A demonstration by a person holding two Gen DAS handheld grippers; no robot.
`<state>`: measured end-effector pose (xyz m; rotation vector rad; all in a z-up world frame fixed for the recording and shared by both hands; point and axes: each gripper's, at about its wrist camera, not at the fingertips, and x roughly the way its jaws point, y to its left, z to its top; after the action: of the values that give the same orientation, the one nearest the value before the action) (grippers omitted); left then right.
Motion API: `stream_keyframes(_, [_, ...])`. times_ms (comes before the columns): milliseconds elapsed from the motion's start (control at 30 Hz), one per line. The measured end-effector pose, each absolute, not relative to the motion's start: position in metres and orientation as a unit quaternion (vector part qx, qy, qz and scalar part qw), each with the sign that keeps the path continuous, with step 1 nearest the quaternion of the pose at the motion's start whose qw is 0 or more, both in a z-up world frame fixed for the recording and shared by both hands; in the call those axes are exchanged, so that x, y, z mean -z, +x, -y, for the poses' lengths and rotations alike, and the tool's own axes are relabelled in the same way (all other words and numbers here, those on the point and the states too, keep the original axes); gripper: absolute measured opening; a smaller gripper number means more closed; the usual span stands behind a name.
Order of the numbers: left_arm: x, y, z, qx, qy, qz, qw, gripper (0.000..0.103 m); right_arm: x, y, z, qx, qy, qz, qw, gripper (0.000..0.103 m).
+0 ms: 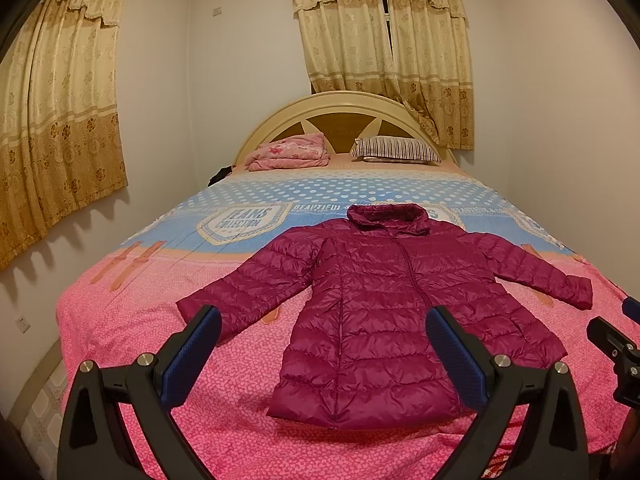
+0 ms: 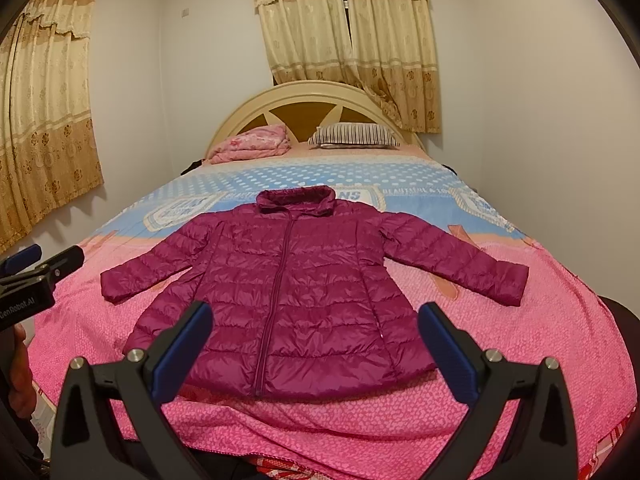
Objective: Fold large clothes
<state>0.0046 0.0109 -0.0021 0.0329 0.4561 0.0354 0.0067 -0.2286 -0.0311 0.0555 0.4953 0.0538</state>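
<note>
A magenta quilted puffer jacket [image 1: 380,300] [image 2: 288,292] lies flat and zipped on the bed, collar toward the headboard, both sleeves spread out to the sides. My left gripper [image 1: 324,328] hovers open above the foot of the bed, short of the jacket's hem, with nothing between its blue-padded fingers. My right gripper [image 2: 316,324] is likewise open and empty, held just before the hem. The right gripper's tip shows at the right edge of the left wrist view, and the left gripper's tip at the left edge of the right wrist view.
The bed [image 1: 140,320] has a pink and blue patterned cover. A folded pink blanket [image 1: 288,152] and a striped pillow [image 1: 396,149] rest by the cream headboard [image 1: 344,100]. Curtains [image 1: 384,48] hang on the back and left walls. A hand [image 2: 20,364] holds the left gripper.
</note>
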Motion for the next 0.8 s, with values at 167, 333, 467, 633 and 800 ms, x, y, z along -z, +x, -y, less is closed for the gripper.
stream_keyframes(167, [0.0020,0.0039,-0.0101,-0.019,0.019,-0.223,0.974,0.102,0.0316,0.0079,0.2286,-0.027,0.028,-0.247,0.968,0.103])
stream_keyframes(333, [0.0021,0.0046,-0.0098,-0.020,0.019,-0.223,0.974,0.102,0.0315,0.0082,0.2287,-0.027,0.028,-0.248,0.968,0.103])
stream_keyframes(467, [0.0023,0.0046,-0.0094,-0.020,0.019,-0.223,0.974,0.102,0.0326,0.0086,0.2288,-0.028,0.028,-0.249,0.968,0.103])
stream_keyframes(633, [0.0023,0.0045,-0.0098,-0.019,0.019,-0.223,0.974,0.102,0.0328,0.0090,0.2288,-0.028,0.028,-0.250,0.968,0.103])
stream_keyframes(800, [0.0024,0.0045,-0.0099,-0.020,0.019,-0.223,0.974,0.102,0.0327,0.0090,0.2288,-0.028,0.028,-0.250,0.968,0.103])
